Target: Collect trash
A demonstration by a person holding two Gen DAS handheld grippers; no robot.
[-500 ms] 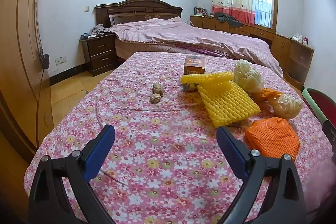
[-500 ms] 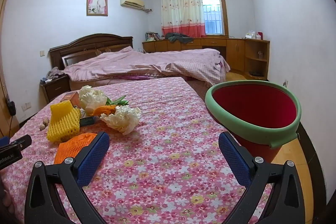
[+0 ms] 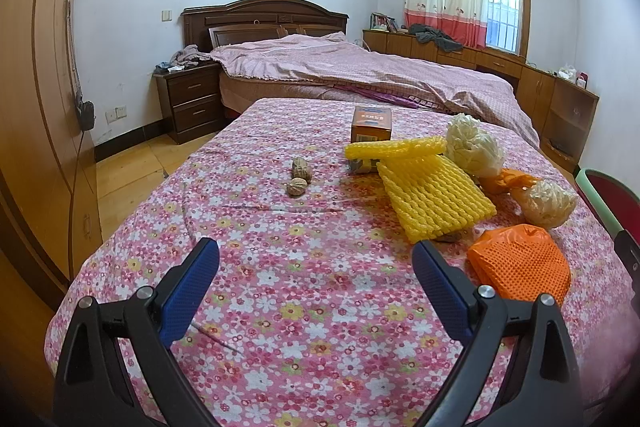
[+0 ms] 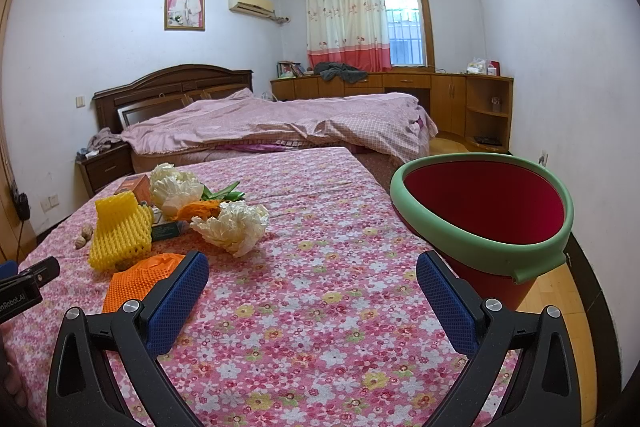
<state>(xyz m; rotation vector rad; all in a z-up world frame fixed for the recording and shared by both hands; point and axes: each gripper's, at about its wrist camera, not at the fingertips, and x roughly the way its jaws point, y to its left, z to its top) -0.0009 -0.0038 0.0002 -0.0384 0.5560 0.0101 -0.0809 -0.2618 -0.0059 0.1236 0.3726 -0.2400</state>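
Right wrist view: red bucket with green rim [image 4: 480, 211] stands at the flower-print worktop's [image 4: 320, 307] right edge, tilted; a knock could tip it. Yellow foam net sleeve [image 3: 434, 195] overlaps the small cartons, so may drag them. Orange mesh net [image 3: 520, 267] nearest. Two walnuts [image 3: 298, 179] may roll. Left claw [image 3: 316, 291] and right claw [image 4: 312, 299] both spread apart, empty.

pale-walled bedroom, wooden bed [image 3: 264, 23]
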